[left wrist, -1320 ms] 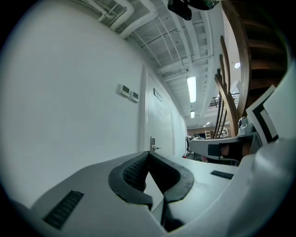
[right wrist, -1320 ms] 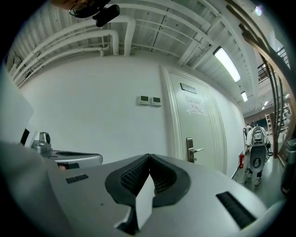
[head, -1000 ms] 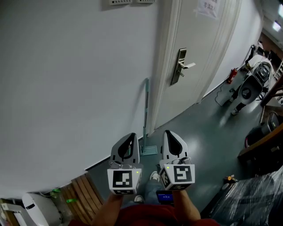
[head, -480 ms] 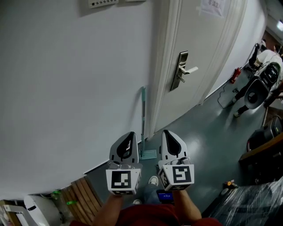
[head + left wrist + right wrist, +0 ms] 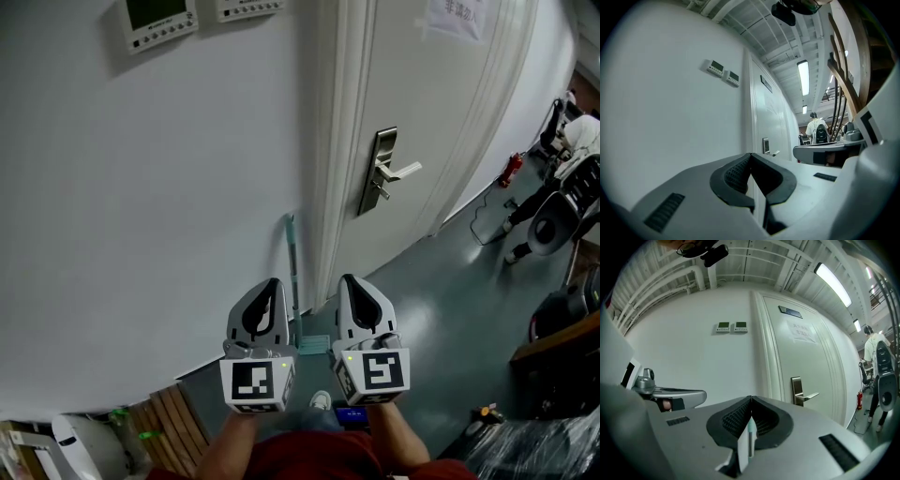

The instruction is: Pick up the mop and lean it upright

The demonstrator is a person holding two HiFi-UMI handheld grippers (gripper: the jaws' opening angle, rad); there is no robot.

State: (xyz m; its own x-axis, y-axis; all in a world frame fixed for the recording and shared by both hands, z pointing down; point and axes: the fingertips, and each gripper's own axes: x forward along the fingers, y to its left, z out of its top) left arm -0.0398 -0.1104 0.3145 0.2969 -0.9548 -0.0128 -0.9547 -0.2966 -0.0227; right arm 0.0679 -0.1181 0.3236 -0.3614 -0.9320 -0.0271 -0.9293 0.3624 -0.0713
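The mop (image 5: 292, 272) has a thin teal handle and a pale teal flat head (image 5: 314, 344). It stands upright on the floor, leaning against the white wall beside the door frame. My left gripper (image 5: 270, 286) and right gripper (image 5: 352, 281) are held side by side just in front of it, both shut and empty. In the left gripper view the gripper (image 5: 750, 155) has its pads pressed together. In the right gripper view the gripper (image 5: 751, 399) is shut too, and the mop handle (image 5: 751, 439) shows behind the jaws, apart from them.
A white door with a metal lever handle (image 5: 384, 175) is right of the mop. Two wall control panels (image 5: 155, 19) hang high on the left. Wooden slats (image 5: 173, 412) lie at lower left. A red extinguisher (image 5: 511, 171), machines and a person (image 5: 583, 133) are down the corridor at right.
The head view has tilted upward, so the wall panels come into sight and the mop sits lower in frame. Both grippers stay shut side by side; the mop keeps leaning on the wall.
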